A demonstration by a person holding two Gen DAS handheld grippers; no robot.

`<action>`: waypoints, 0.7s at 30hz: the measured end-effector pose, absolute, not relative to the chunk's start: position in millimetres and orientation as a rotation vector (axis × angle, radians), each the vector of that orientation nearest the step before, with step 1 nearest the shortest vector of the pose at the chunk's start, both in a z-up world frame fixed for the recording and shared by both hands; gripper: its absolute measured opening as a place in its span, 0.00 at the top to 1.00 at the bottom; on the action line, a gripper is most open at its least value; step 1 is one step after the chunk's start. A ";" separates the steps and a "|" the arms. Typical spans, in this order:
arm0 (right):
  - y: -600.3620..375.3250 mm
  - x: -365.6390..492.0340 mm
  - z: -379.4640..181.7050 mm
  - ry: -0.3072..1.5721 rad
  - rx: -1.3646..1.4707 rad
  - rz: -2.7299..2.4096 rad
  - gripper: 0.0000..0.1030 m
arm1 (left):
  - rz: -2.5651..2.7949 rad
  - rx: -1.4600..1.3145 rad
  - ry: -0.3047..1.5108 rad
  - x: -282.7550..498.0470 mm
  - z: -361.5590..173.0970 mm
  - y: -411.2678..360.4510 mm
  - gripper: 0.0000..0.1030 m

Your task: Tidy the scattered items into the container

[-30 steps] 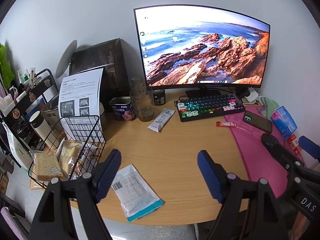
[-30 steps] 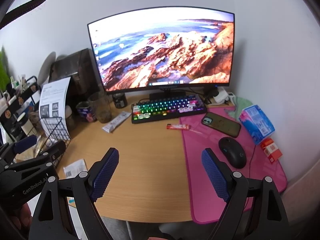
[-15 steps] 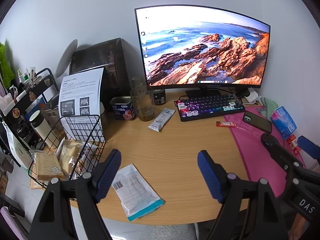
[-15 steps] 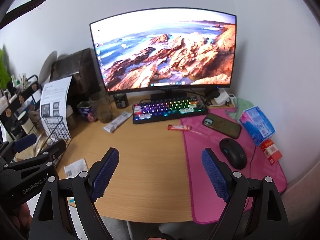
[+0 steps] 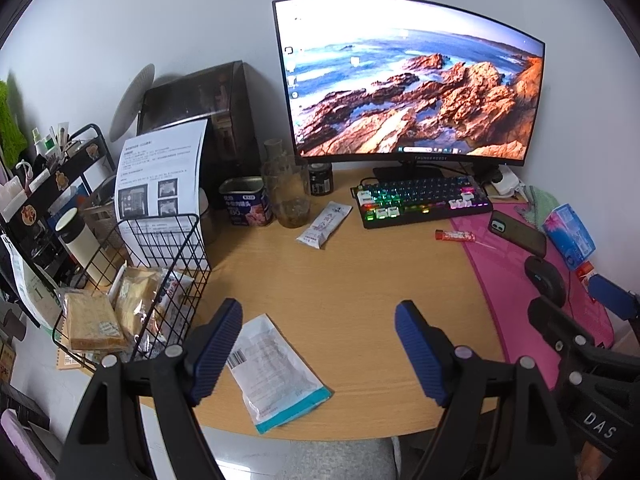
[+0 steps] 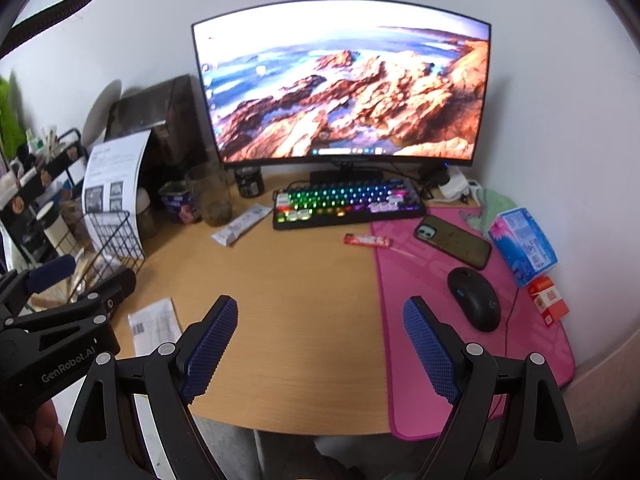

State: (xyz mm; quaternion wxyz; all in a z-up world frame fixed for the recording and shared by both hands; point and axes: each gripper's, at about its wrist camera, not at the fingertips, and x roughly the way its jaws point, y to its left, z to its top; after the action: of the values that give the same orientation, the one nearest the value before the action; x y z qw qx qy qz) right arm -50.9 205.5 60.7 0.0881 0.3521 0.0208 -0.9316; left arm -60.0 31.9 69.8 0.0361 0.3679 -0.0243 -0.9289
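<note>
A black wire basket (image 5: 168, 264) stands at the desk's left edge with wrapped bread and snack packs inside; it also shows in the right wrist view (image 6: 116, 240). A flat white packet with a teal edge (image 5: 276, 372) lies on the wood near the front, also in the right wrist view (image 6: 154, 324). A white sachet (image 5: 324, 226) lies by the glass jar. A thin red stick pack (image 5: 454, 235) lies at the pink mat's edge. My left gripper (image 5: 318, 344) is open and empty above the front of the desk, just right of the packet. My right gripper (image 6: 320, 344) is open and empty above the desk's front.
A monitor (image 5: 408, 84), lit keyboard (image 5: 424, 202), glass jar (image 5: 286, 192), tin can (image 5: 246, 202) and small dark jar (image 5: 321, 178) stand at the back. A phone (image 6: 454, 240), mouse (image 6: 476, 298), blue tissue pack (image 6: 524, 244) and red box (image 6: 548, 300) lie on the pink mat (image 6: 440, 320).
Both grippers have shifted only slightly; the right wrist view has drifted a little to the left. Nothing was taken hold of or moved.
</note>
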 end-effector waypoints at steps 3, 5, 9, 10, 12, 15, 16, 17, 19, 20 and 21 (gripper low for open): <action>204.8 -51.0 57.9 0.060 1.060 -2.764 0.17 | -2.854 1.149 -0.078 -59.9 67.3 32.3 0.21; 205.5 -50.5 58.0 0.057 1.057 -2.768 0.17 | -2.856 1.151 -0.070 -59.6 67.0 32.0 0.21; 205.7 -49.5 58.8 0.056 1.054 -2.773 0.17 | -2.857 1.150 -0.069 -59.6 66.9 32.3 0.21; 205.8 -49.6 58.8 0.058 1.055 -2.774 0.17 | -2.857 1.150 -0.068 -59.7 66.7 32.5 0.21; 205.9 -50.0 58.6 0.056 1.057 -2.774 0.17 | -2.855 1.149 -0.066 -59.3 66.4 32.1 0.21; 205.8 -50.4 58.3 0.056 1.056 -2.774 0.17 | -2.852 1.152 -0.064 -59.6 65.9 31.6 0.21; 206.0 -50.5 58.5 0.056 1.058 -2.772 0.17 | -2.850 1.153 -0.066 -59.7 65.8 31.4 0.21; 205.9 -50.6 58.2 0.056 1.060 -2.770 0.17 | -2.850 1.151 -0.066 -59.8 65.8 31.0 0.21; 205.1 -50.8 57.8 0.059 1.059 -2.769 0.17 | -2.849 1.151 -0.065 -60.0 66.0 30.9 0.21; 204.4 -50.8 57.4 0.059 1.059 -2.769 0.17 | -2.849 1.153 -0.064 -60.0 65.7 30.7 0.21; 204.3 -51.2 56.9 0.058 1.061 -2.768 0.17 | -2.847 1.156 -0.064 -60.2 65.4 30.7 0.21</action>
State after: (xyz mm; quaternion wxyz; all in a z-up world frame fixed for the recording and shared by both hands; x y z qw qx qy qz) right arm -51.2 204.3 56.9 0.0881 0.3564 0.0194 -0.9300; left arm -60.2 30.7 65.4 0.0338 0.3759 -0.0209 -0.9258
